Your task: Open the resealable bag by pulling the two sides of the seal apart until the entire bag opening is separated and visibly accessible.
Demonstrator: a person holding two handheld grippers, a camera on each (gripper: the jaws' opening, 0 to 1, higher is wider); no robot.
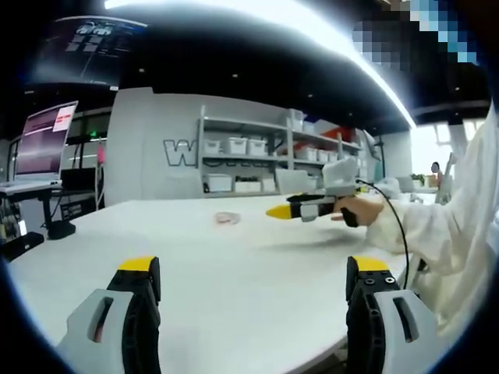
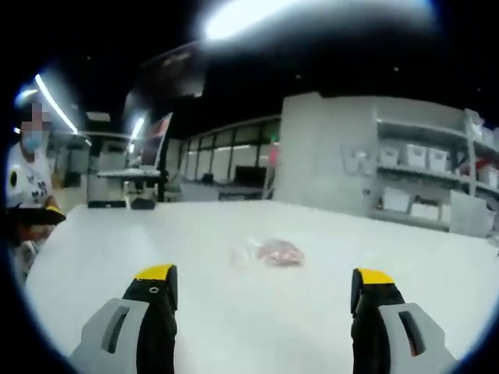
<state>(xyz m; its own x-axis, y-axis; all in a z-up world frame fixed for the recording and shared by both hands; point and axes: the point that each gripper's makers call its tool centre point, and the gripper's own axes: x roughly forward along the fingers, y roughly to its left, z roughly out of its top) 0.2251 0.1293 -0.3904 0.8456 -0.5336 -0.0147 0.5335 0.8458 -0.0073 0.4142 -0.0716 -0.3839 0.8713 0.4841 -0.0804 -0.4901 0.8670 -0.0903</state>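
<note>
The resealable bag lies flat on the bench, straight ahead of your right hand-held gripper, long axis running left-right. Both hand-held grippers, including the left, are wide open and empty; the right appears nearer.

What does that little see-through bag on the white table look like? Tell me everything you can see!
The small clear plastic resealable bag lies flat on the white table, some way ahead of both hand-held grippers. It looks crinkly and see-through, with something pinkish-red inside; the blur hides what it is. In the left gripper view it is a small pale patch with a pink spot. Nothing touches it except the table, and whether its seal is open or shut is too blurred to tell.
</note>
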